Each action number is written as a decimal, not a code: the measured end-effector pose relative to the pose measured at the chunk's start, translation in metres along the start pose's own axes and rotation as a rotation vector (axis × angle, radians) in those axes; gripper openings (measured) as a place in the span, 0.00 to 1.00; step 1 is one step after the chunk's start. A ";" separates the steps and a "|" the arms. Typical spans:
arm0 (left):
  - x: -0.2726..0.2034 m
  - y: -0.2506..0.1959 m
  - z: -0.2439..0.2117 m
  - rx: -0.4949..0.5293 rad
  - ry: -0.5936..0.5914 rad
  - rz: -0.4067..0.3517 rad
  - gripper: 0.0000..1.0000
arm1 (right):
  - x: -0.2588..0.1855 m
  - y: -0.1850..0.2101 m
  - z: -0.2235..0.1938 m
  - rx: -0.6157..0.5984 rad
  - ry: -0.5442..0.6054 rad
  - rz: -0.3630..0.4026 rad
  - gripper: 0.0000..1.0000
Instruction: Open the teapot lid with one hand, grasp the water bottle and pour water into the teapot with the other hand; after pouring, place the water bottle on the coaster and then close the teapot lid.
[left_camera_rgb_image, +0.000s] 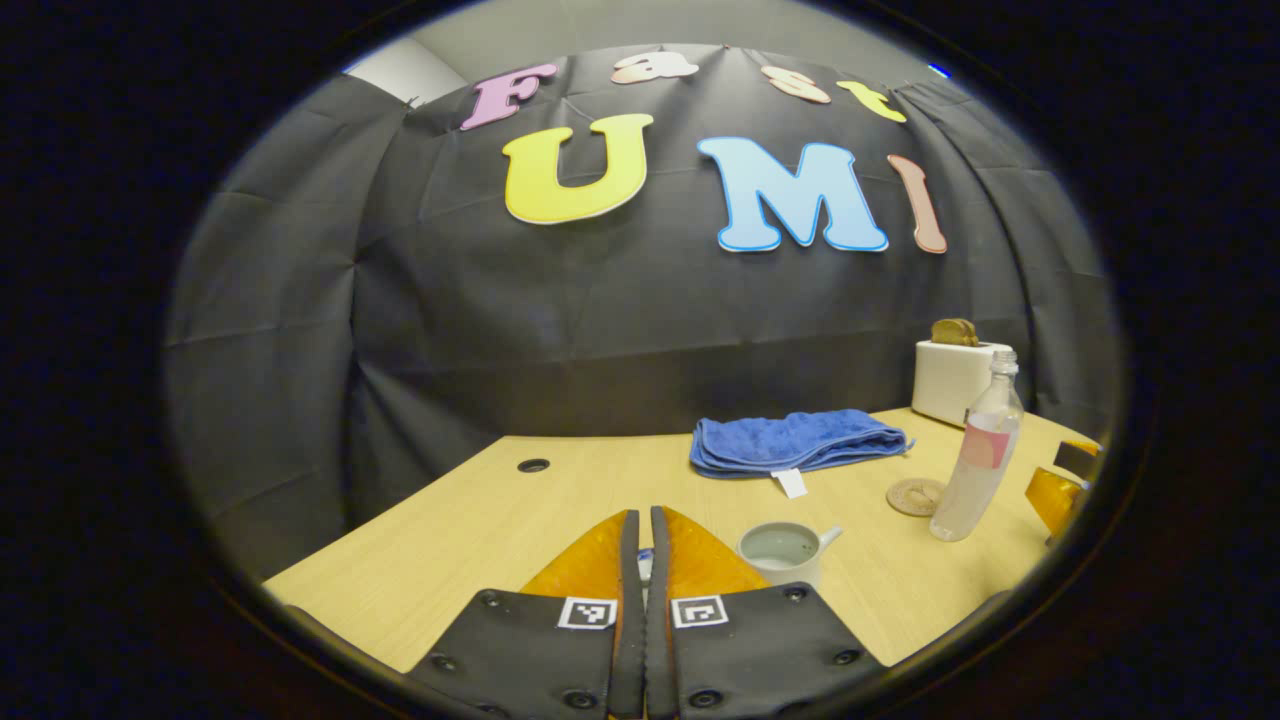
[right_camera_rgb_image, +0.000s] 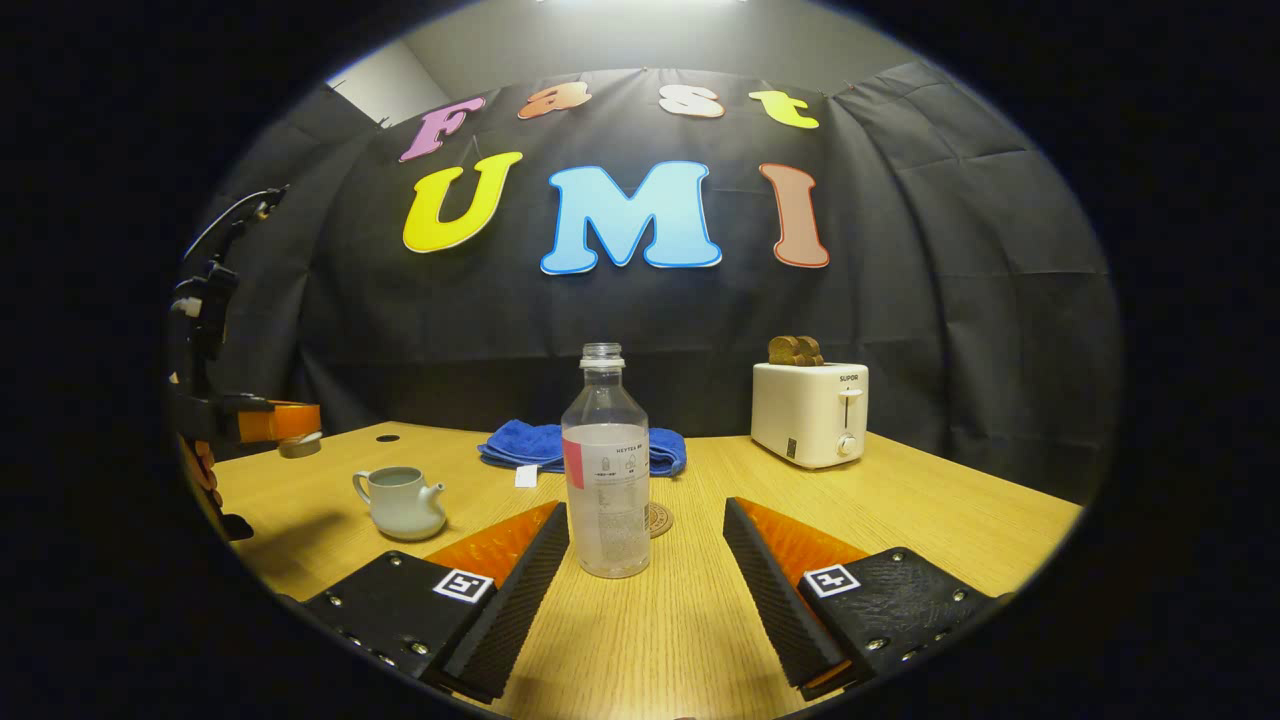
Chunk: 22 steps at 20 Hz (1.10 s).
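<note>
The pale teapot (left_camera_rgb_image: 785, 550) (right_camera_rgb_image: 400, 500) stands on the wooden table (left_camera_rgb_image: 480, 530) with its top open. My left gripper (left_camera_rgb_image: 640, 515) is shut, with a sliver of the teapot lid (left_camera_rgb_image: 645, 565) between its fingers. In the right gripper view the left gripper (right_camera_rgb_image: 280, 422) hangs above the table, left of the pot, with the round lid (right_camera_rgb_image: 300, 445) in its tips. The clear, uncapped water bottle (left_camera_rgb_image: 975, 460) (right_camera_rgb_image: 606, 480) stands upright. My right gripper (right_camera_rgb_image: 645, 508) is open, one finger on each side of the bottle without touching it; its fingers (left_camera_rgb_image: 1060, 490) show at the left gripper view's right edge. The round coaster (left_camera_rgb_image: 915, 496) (right_camera_rgb_image: 658, 520) lies just behind the bottle.
A folded blue towel (left_camera_rgb_image: 795, 440) (right_camera_rgb_image: 530, 440) lies at the back of the table. A white toaster (left_camera_rgb_image: 955, 380) (right_camera_rgb_image: 810, 412) with bread in it stands at the back right. A cable hole (left_camera_rgb_image: 533, 465) sits near the back left.
</note>
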<state>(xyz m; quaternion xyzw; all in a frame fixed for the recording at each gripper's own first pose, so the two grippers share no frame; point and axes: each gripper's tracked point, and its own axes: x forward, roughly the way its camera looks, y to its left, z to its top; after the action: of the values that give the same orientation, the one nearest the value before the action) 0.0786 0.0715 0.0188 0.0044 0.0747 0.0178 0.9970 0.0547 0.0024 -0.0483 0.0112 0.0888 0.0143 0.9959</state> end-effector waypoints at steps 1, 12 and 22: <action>-0.001 0.002 -0.003 0.000 0.008 0.001 0.06 | 0.006 0.001 -0.001 0.024 0.019 0.010 0.97; 0.003 0.019 -0.037 -0.027 0.069 0.018 0.06 | 0.045 0.005 0.038 0.007 0.023 0.098 0.97; 0.005 0.016 -0.043 -0.030 0.079 0.007 0.09 | 0.069 0.040 0.029 0.007 0.071 0.176 0.97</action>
<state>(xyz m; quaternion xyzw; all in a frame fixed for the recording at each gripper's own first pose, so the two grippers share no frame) 0.0768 0.0884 -0.0243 -0.0112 0.1135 0.0226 0.9932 0.1265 0.0441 -0.0305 0.0219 0.1230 0.1020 0.9869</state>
